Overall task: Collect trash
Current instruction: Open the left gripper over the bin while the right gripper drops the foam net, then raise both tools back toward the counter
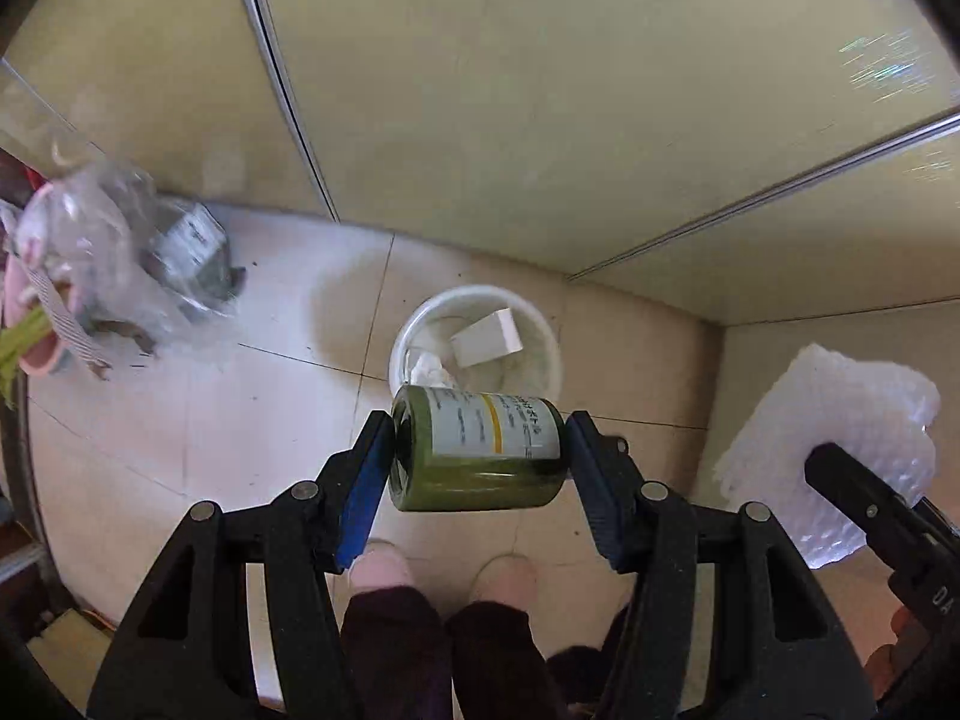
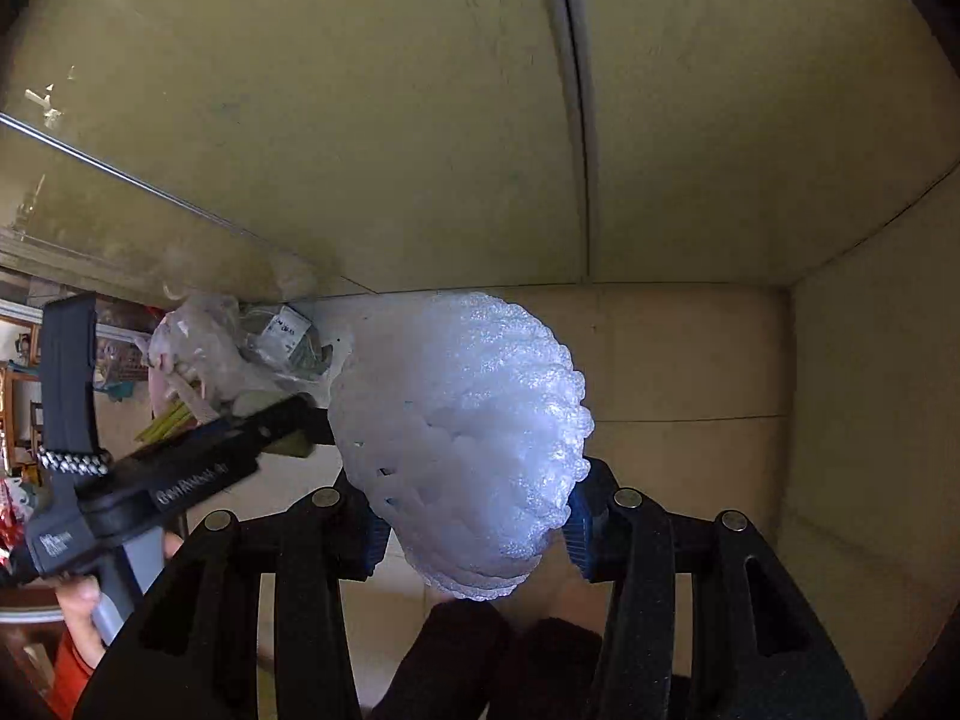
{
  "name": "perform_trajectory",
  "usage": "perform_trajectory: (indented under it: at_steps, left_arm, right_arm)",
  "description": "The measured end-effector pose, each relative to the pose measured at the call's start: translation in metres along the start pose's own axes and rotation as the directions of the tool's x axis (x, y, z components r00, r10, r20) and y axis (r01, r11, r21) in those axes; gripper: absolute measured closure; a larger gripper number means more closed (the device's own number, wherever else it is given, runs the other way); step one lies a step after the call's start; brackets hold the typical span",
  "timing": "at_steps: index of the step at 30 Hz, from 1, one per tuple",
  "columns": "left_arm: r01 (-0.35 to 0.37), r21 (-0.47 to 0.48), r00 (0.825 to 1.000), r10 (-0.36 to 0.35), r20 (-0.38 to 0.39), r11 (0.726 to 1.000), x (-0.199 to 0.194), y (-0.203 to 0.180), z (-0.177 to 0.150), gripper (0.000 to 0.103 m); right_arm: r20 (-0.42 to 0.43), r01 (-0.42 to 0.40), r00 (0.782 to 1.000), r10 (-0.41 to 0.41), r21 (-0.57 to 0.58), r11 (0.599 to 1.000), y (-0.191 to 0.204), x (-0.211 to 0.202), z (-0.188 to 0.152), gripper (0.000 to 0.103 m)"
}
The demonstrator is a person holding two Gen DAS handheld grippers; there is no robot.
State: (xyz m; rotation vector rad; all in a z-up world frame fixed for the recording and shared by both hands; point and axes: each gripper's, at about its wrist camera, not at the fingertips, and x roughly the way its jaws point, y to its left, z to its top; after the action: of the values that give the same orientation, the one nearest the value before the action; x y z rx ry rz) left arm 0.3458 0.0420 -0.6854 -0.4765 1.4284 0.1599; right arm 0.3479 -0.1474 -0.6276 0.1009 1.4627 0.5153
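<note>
**Both grippers closed on loads**

The left gripper [image 1: 478,463] is held pointing down at the floor, its blue-padded fingers [image 1: 361,492] clamped on a green bottle [image 1: 477,456]. The right gripper [image 2: 471,516] is closed around white foam netting [image 2: 465,438]. The person's feet [image 1: 447,576] are seen below.

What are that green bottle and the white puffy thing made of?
Green bottle: probably glass, dark and glossy with sharp reflections, wearing a matte paper label. White netting: soft foam mesh, pearly and bumpy with open holes, squashed between the fingers.
</note>
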Motion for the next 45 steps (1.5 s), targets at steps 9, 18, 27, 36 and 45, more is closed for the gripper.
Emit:
perform_trajectory:
  at_steps: [9,18,27,36,45]
  left_arm:
    - [-0.003,-0.009,0.999,0.002,-0.053,1.000,0.136,0.027,-0.010,0.048]
    - [-0.063,-0.009,0.998,0.063,0.003,0.998,0.149,0.040,-0.024,0.049]
    - [-0.091,-0.014,0.995,0.091,0.036,0.996,0.127,0.053,-0.020,0.049]
    - [-0.064,-0.008,0.997,0.064,0.053,0.998,0.053,0.035,-0.022,0.049]
    - [-0.019,0.057,0.992,0.012,0.122,0.998,-0.117,-0.017,-0.015,0.049]
  right_arm:
    - [-0.054,-0.035,0.998,0.036,0.017,0.999,-0.017,0.136,0.001,0.059]
    - [-0.148,-0.053,0.987,0.056,0.024,0.998,-0.020,0.199,0.006,0.050]
    - [-0.175,-0.063,0.982,0.065,0.017,0.998,-0.016,0.207,0.002,0.031]
    - [-0.123,-0.004,0.992,0.003,-0.008,1.000,0.005,0.128,0.007,0.031]
    - [0.062,0.058,0.997,-0.056,-0.042,0.997,0.050,-0.069,0.029,0.031]
